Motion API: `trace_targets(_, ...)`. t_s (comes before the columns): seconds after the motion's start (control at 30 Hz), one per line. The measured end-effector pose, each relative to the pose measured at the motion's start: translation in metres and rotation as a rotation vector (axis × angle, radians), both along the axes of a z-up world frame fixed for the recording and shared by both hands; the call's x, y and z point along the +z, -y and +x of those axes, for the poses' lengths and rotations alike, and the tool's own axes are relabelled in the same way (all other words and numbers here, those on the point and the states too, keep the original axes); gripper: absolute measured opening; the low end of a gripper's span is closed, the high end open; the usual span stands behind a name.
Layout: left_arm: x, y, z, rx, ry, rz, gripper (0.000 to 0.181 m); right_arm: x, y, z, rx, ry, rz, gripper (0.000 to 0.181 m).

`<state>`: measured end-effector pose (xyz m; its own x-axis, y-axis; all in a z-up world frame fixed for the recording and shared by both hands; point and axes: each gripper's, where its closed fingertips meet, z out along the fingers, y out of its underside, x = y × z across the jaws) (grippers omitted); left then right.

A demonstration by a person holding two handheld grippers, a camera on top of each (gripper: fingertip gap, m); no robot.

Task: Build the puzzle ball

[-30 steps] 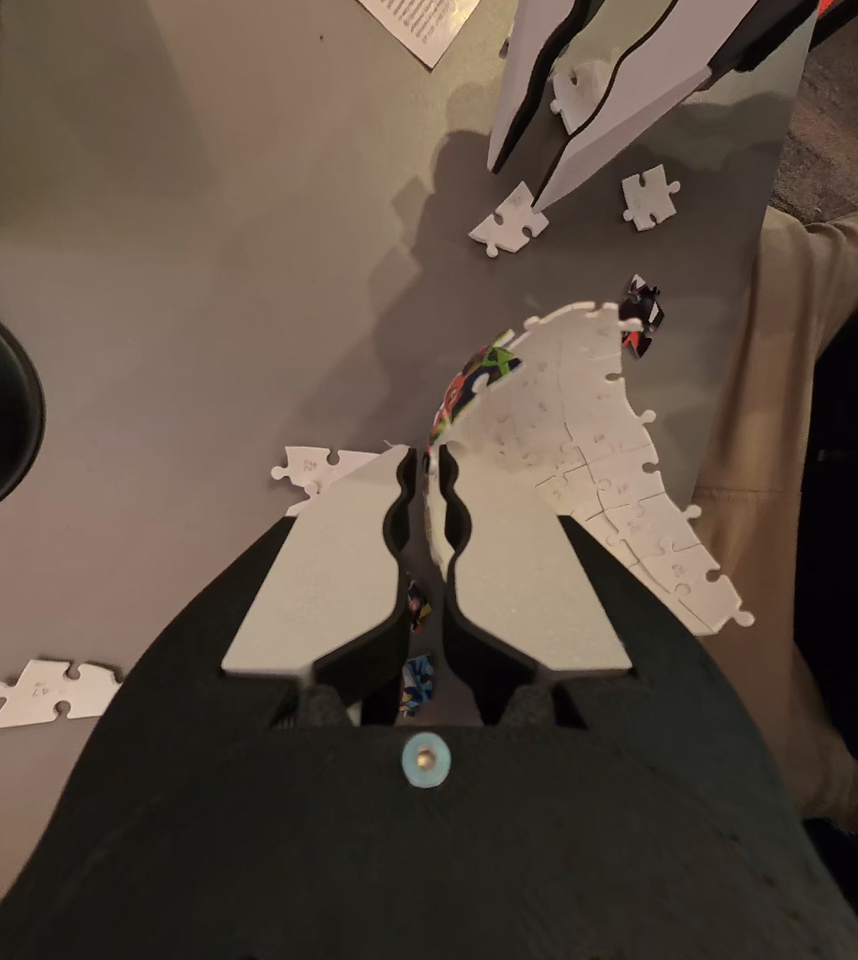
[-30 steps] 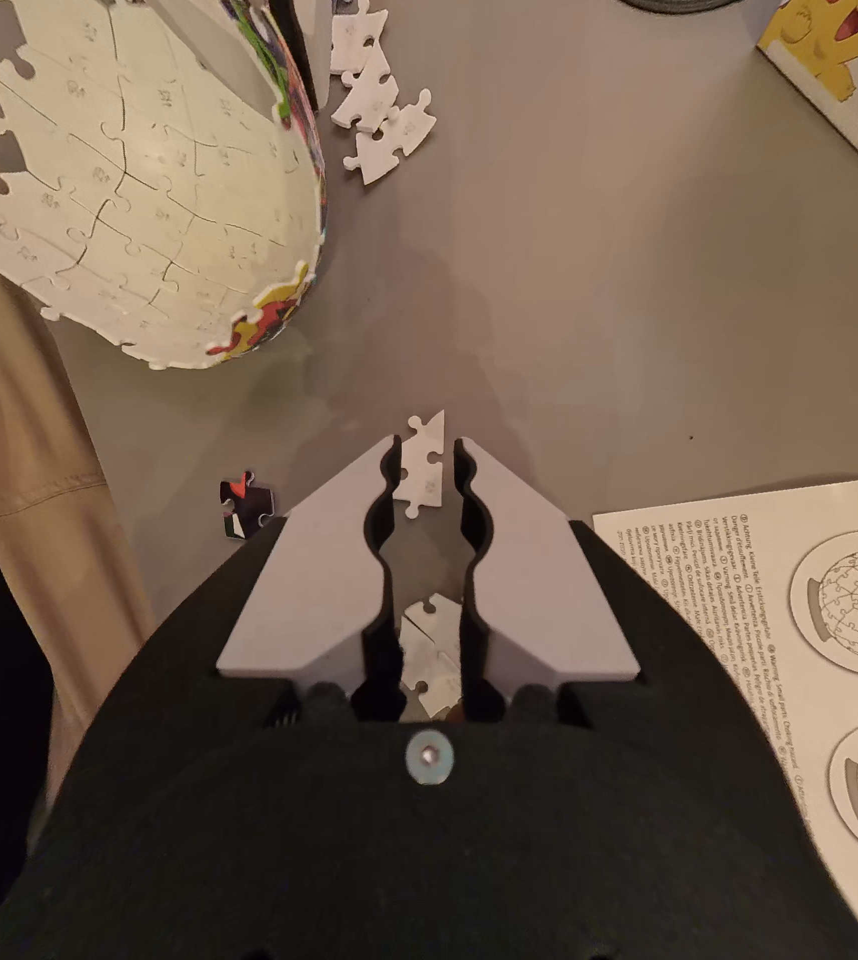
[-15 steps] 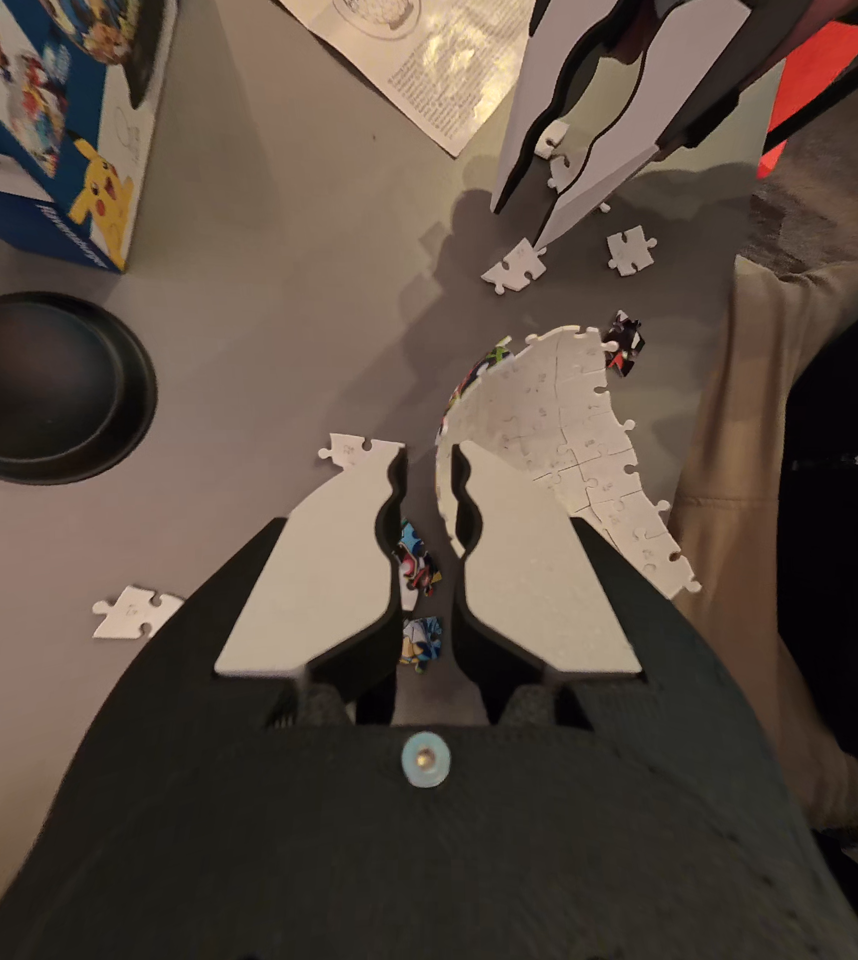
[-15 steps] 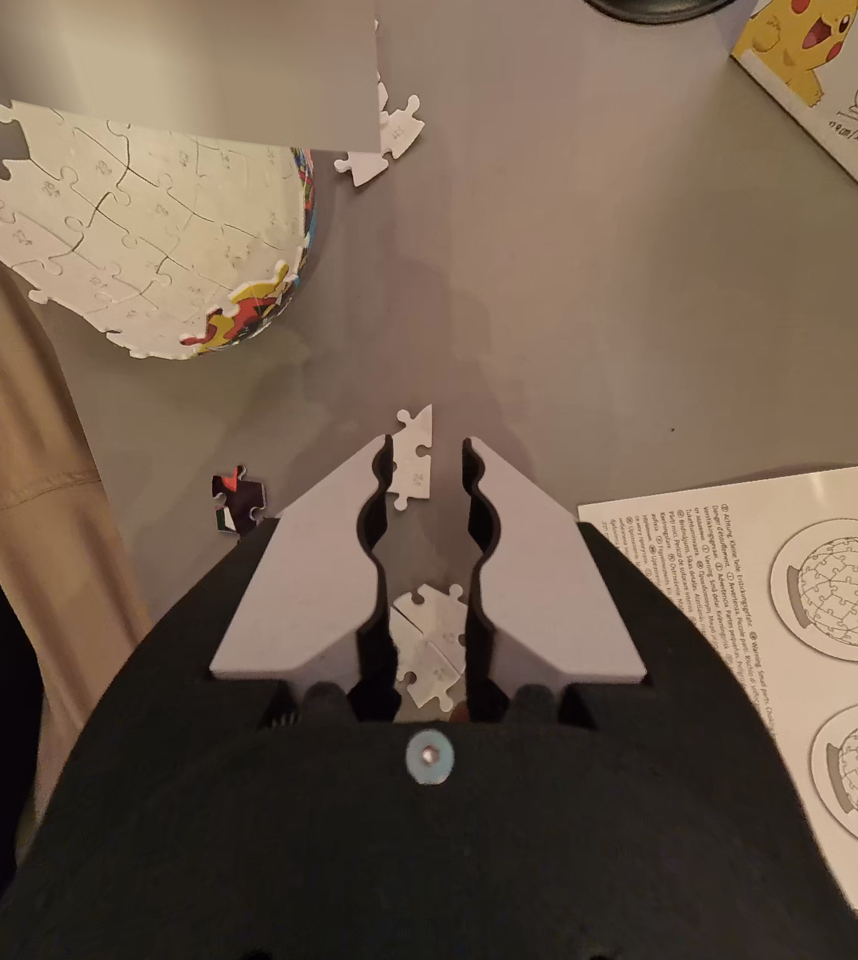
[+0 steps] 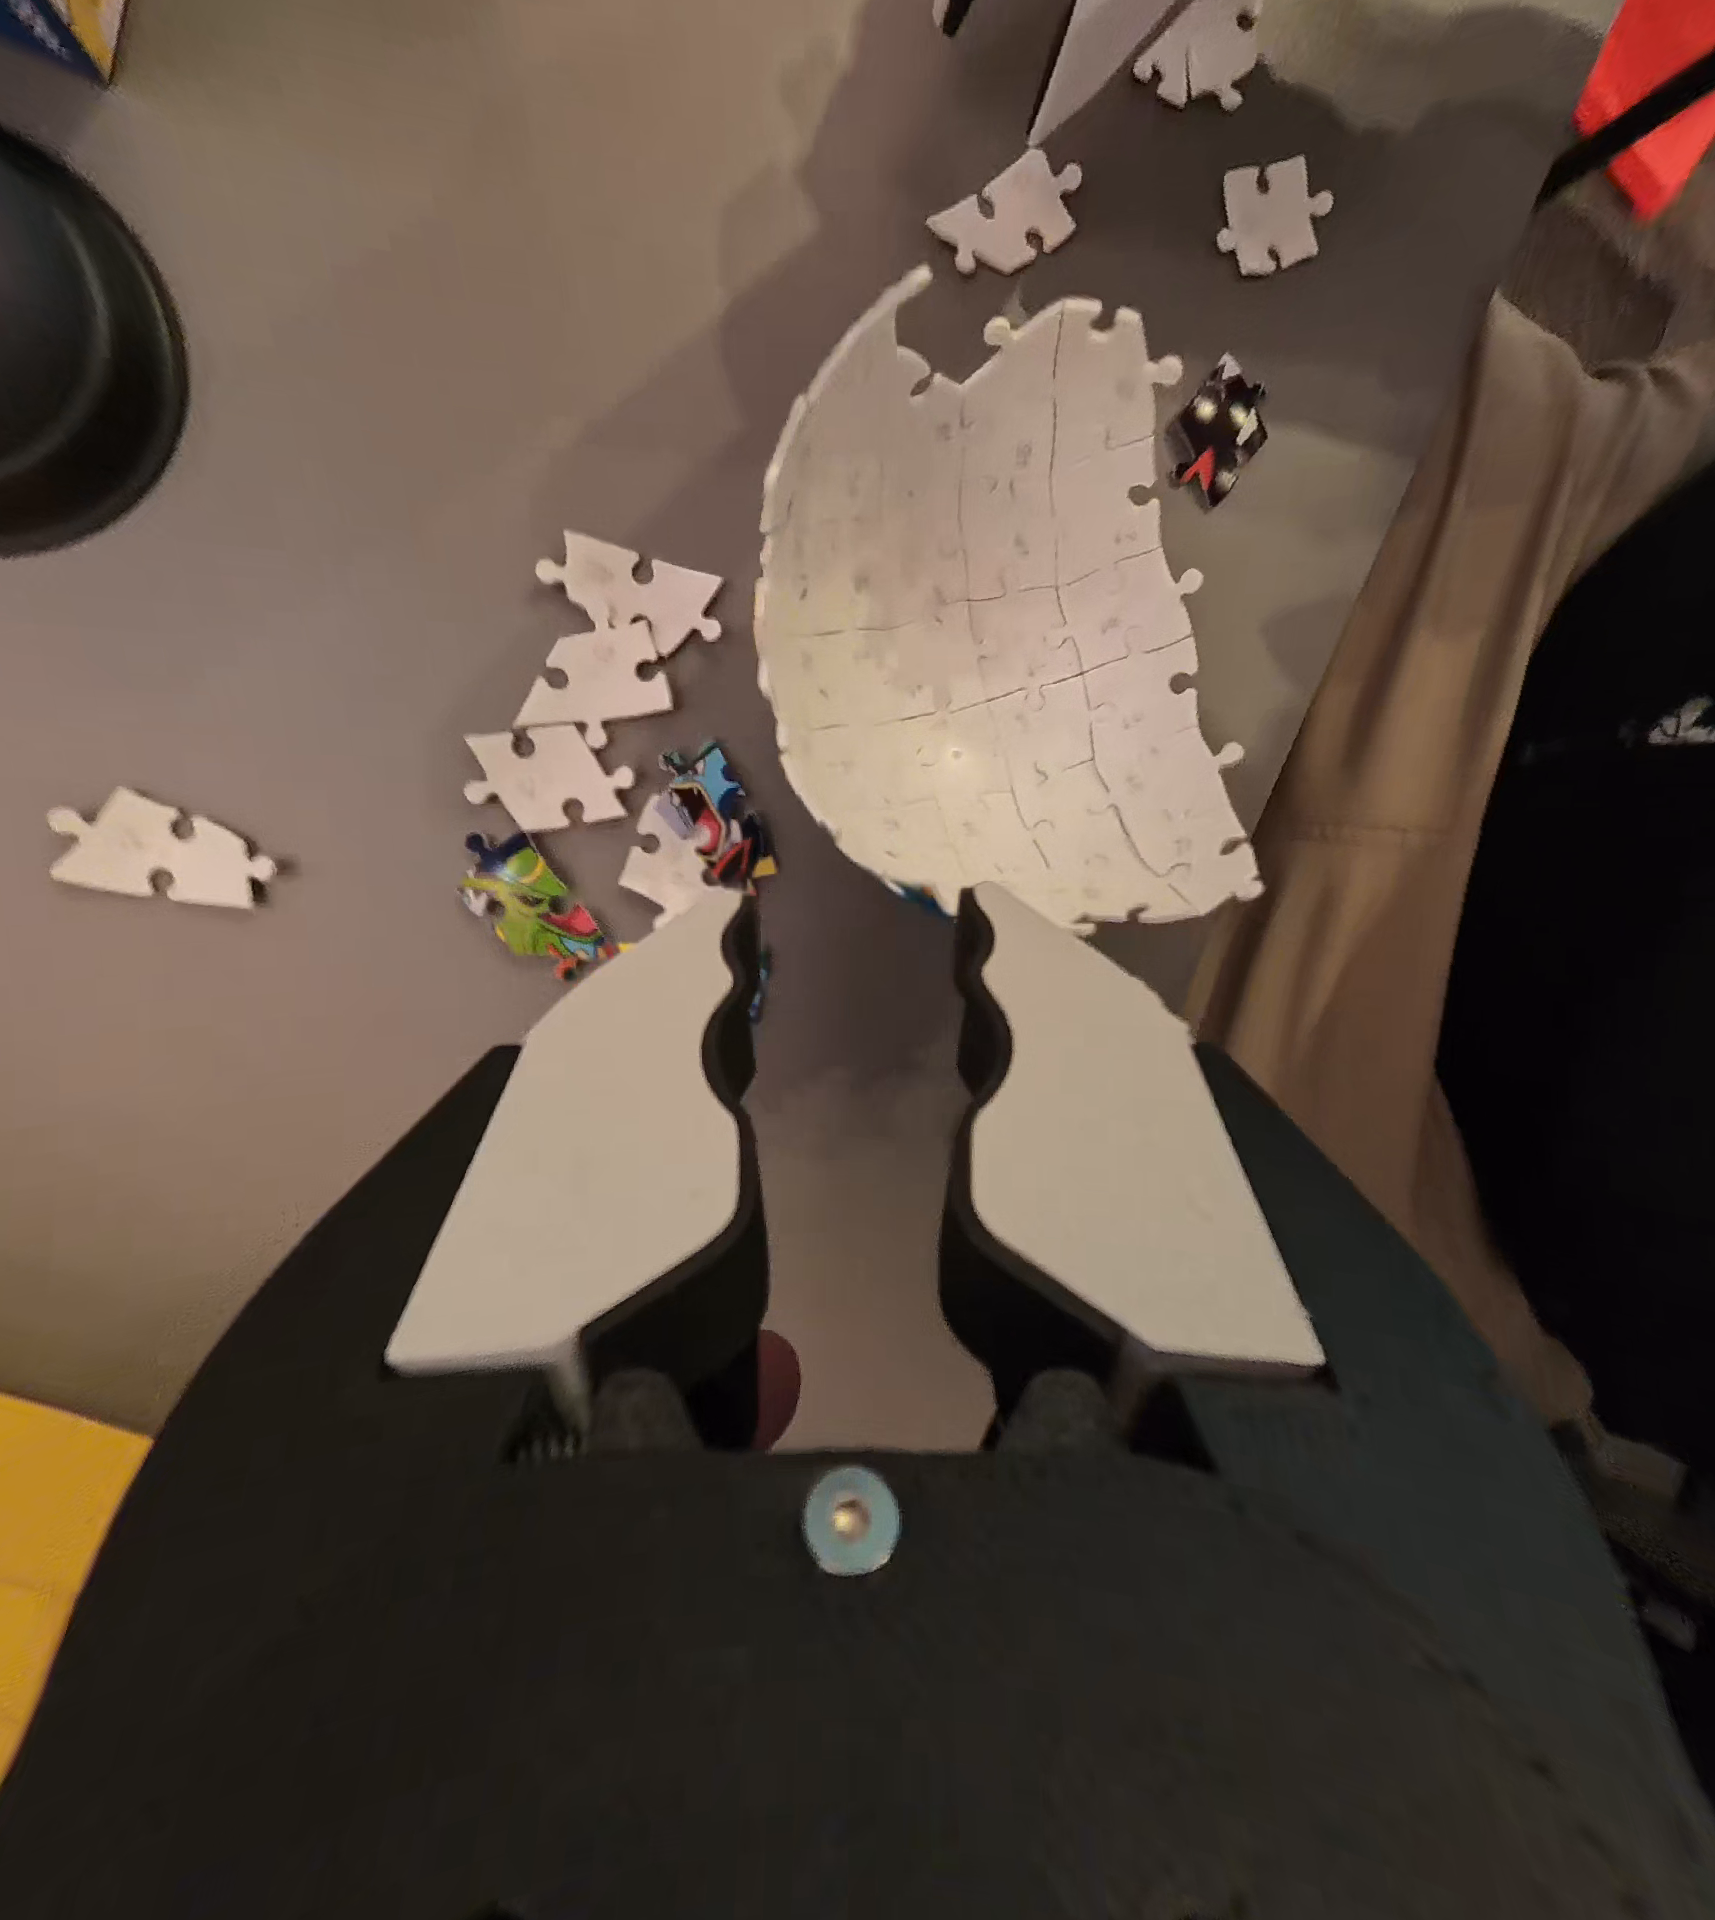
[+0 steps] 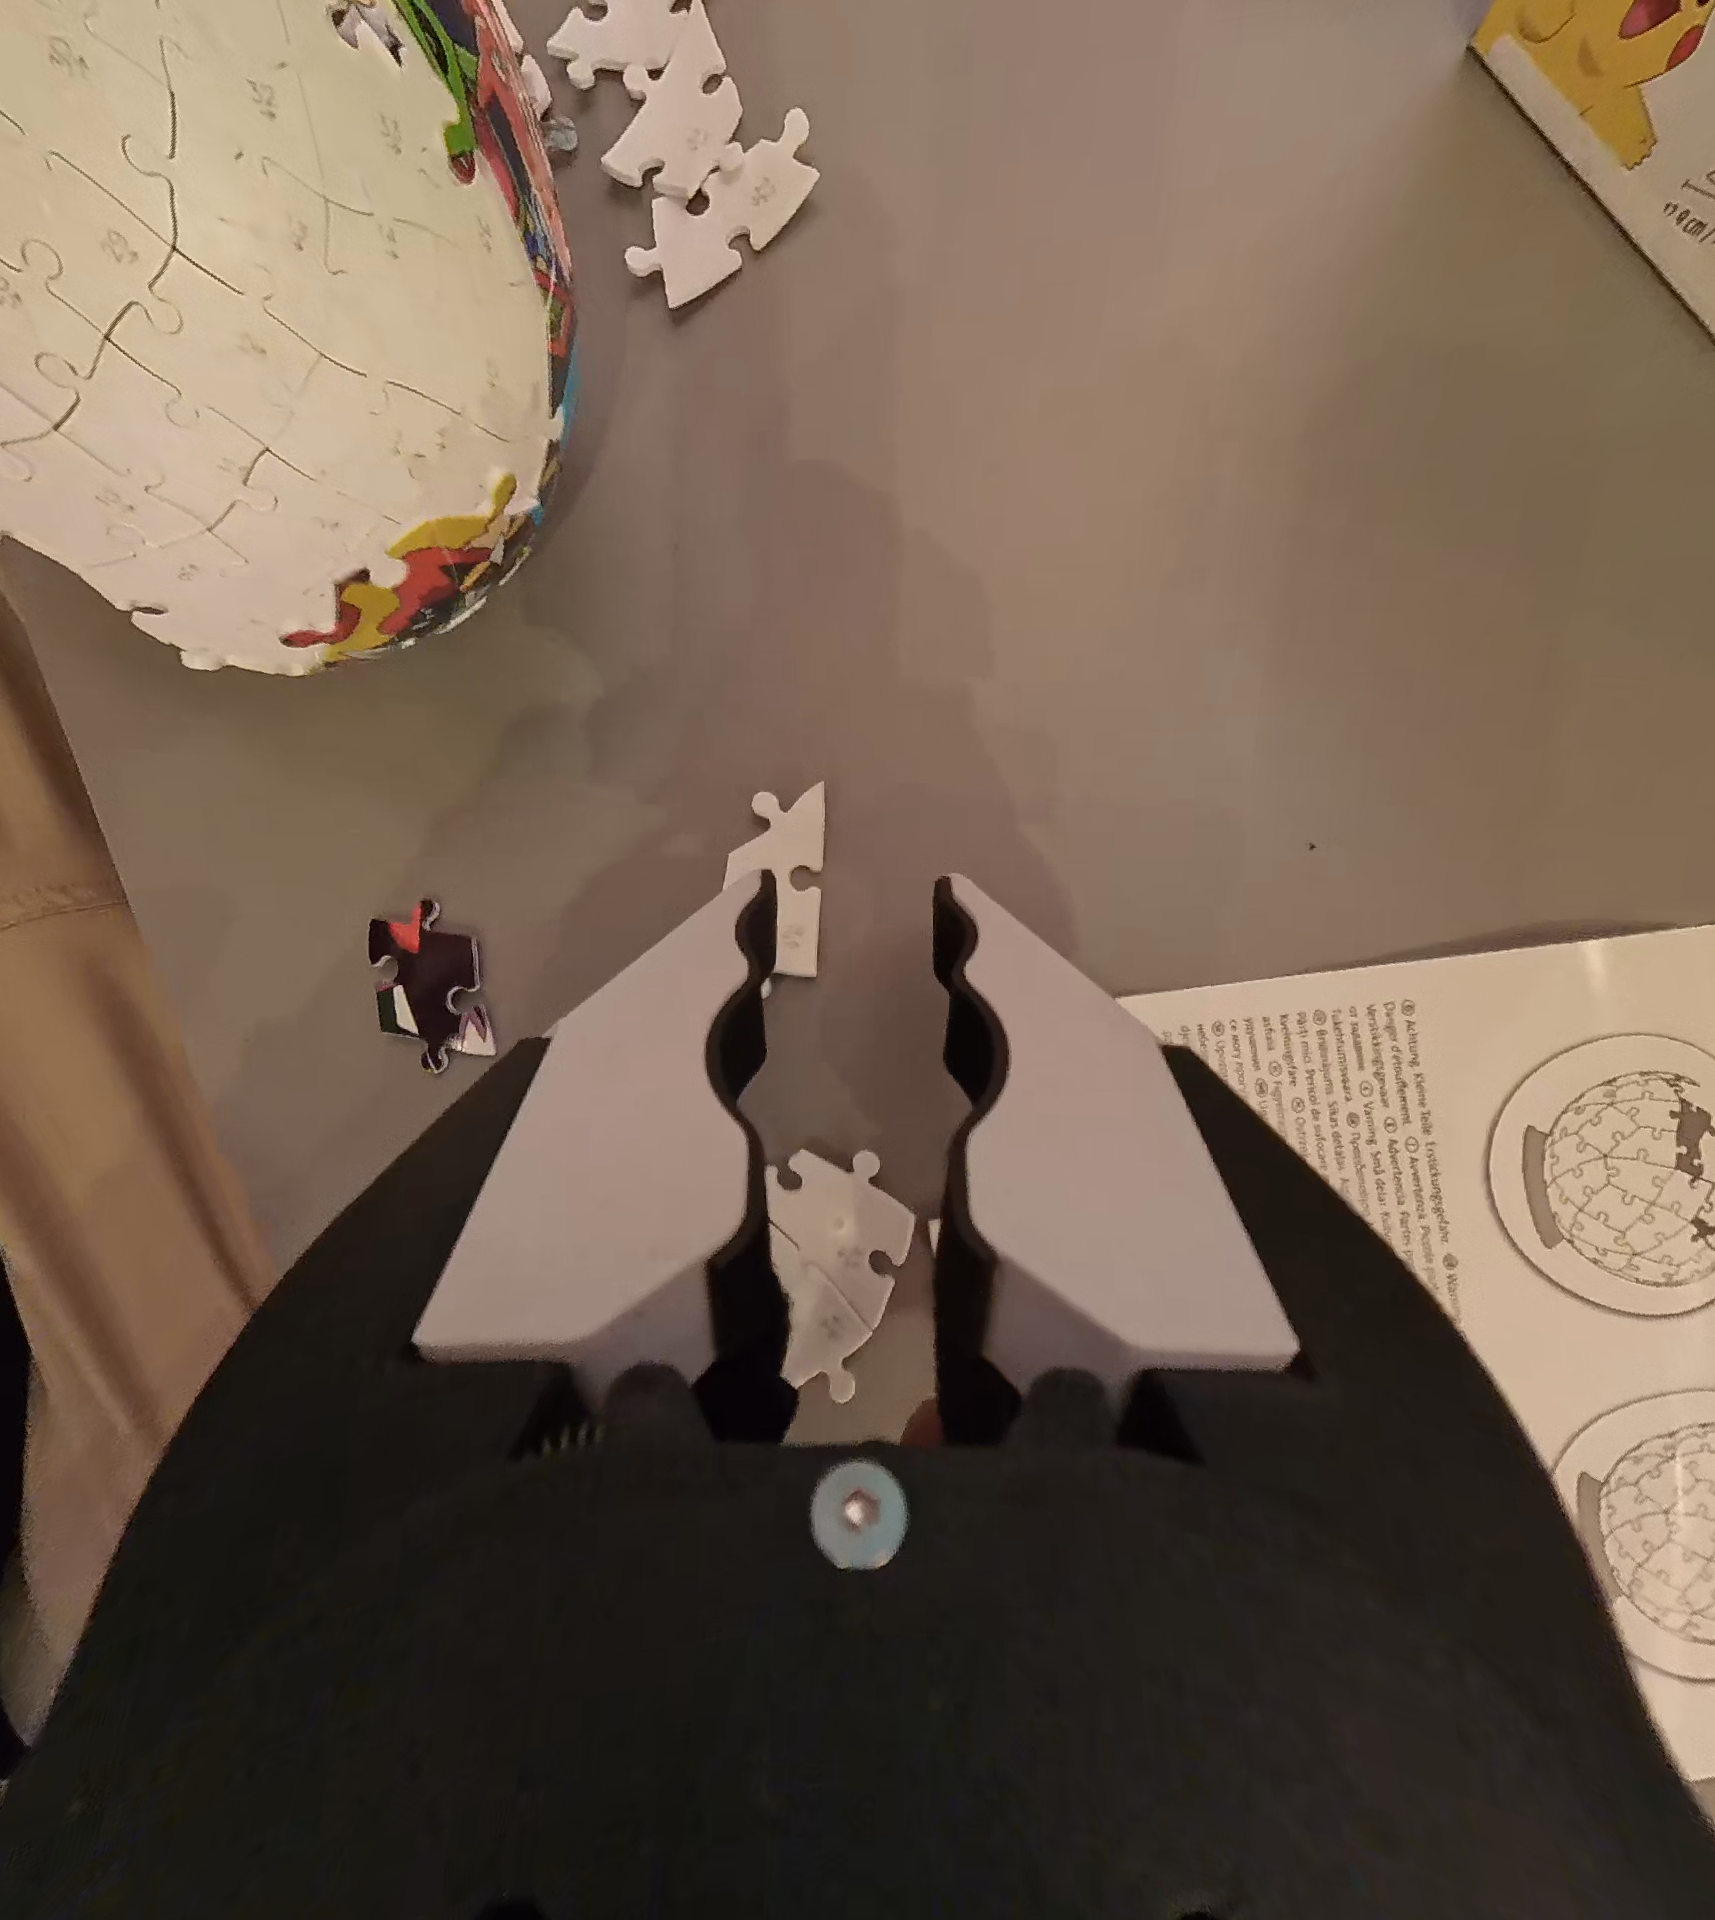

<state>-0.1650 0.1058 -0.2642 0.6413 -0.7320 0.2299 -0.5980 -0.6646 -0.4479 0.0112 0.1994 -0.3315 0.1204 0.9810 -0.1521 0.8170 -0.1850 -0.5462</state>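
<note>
The left hand-held gripper [image 5: 851, 909] has let go of the half-built puzzle ball [image 5: 978, 634] and gapes empty. The right hand-held gripper [image 6: 848, 883] also gapes, over a loose piece [image 6: 793, 883]. The shell looks light and fragile; grip its rim.

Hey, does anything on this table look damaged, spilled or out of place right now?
Nothing looks damaged. The half-built puzzle ball lies tipped, its hollow white inside showing, with a notch missing at its far rim. Loose pieces are scattered beside it, mostly face down.

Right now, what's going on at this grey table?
A person with two handheld grippers is building a puzzle ball. The half-built white curved shell sits on the grey table, held by neither. The left gripper is open just short of it; the right gripper is open over a loose white piece.
</note>
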Motion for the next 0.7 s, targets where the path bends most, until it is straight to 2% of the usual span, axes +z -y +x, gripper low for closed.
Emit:
trace_targets(0.1,-0.004,0.012,-0.002,0.081,0.037,-0.010,0.037,0.002,0.000,-0.001,0.012,-0.005,-0.009,0.029)
trace_targets(0.27,-0.021,0.034,0.001,0.130,0.065,-0.048,0.038,0.006,-0.001,-0.005,0.024,-0.015,-0.003,0.029)
trace_targets(0.5,-0.024,0.029,0.014,0.179,0.166,-0.057,0.033,0.006,0.001,-0.009,0.041,-0.015,0.003,0.029)
trace_targets(0.7,-0.027,0.019,0.017,0.184,0.166,-0.049,0.024,0.007,0.001,-0.008,0.038,-0.027,-0.003,0.029)
